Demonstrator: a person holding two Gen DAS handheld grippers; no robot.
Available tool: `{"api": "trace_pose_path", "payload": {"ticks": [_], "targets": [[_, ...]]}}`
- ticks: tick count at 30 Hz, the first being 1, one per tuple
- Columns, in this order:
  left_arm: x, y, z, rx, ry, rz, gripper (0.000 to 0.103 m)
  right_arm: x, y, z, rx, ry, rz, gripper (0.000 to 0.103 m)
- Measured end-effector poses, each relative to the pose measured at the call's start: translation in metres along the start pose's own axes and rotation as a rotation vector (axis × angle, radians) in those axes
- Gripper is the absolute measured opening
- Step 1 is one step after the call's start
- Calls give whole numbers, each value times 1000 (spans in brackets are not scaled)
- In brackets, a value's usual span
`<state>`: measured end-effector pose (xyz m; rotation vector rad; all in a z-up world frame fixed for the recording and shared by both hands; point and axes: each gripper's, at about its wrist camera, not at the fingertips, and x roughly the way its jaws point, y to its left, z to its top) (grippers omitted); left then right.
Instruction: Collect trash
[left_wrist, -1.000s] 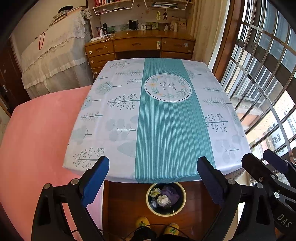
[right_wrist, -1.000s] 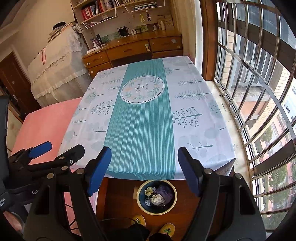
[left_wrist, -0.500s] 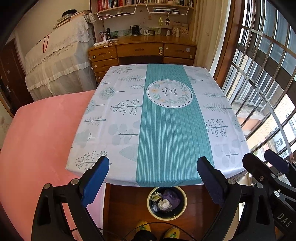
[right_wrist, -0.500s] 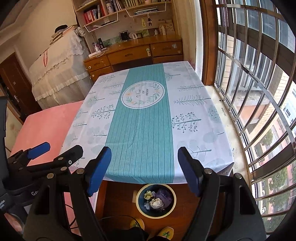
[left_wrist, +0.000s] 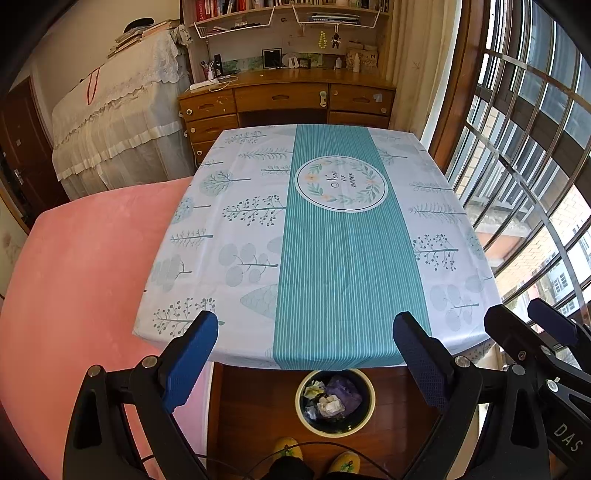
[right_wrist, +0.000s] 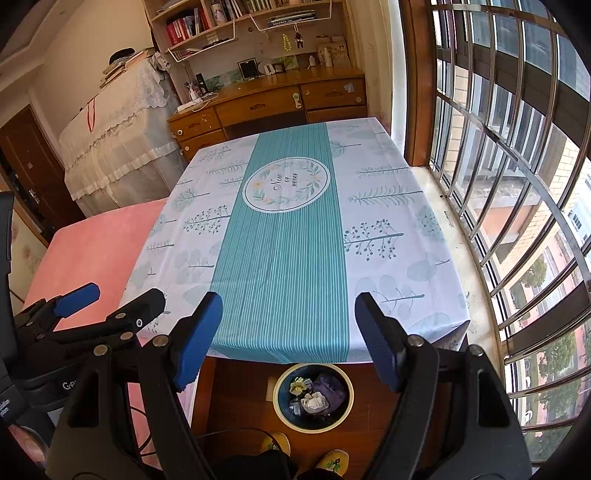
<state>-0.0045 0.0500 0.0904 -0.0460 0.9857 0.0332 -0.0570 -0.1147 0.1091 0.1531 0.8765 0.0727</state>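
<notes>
A round bin (left_wrist: 335, 427) (right_wrist: 314, 421) with a cream rim stands on the wooden floor just below the near table edge. Crumpled white, yellow and purple trash (left_wrist: 332, 397) (right_wrist: 318, 393) lies inside it. My left gripper (left_wrist: 304, 363) hangs open above and in front of the bin, nothing between its blue pads. My right gripper (right_wrist: 290, 338) is open too, held beside it; its fingers (left_wrist: 532, 332) show at the lower right of the left wrist view. The table under its teal and white cloth (left_wrist: 321, 236) (right_wrist: 295, 240) shows no trash on top.
A pink-covered surface (left_wrist: 81, 266) lies to the left of the table. A wooden desk (left_wrist: 288, 99) with shelves stands beyond it, and a barred window (right_wrist: 517, 184) lines the right. A person's yellow shoes (left_wrist: 317, 456) are by the bin.
Both grippers have drawn back and upward, so the table and the bin look smaller and sit higher in the frames. Both stay open and empty.
</notes>
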Motion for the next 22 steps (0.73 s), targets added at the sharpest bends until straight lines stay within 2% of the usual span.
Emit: {"api": "trace_pose_path", "payload": {"ticks": [22], "targets": [[11, 7, 7, 12, 5, -9, 97, 1, -1, 1, 4, 2, 4, 72]]}}
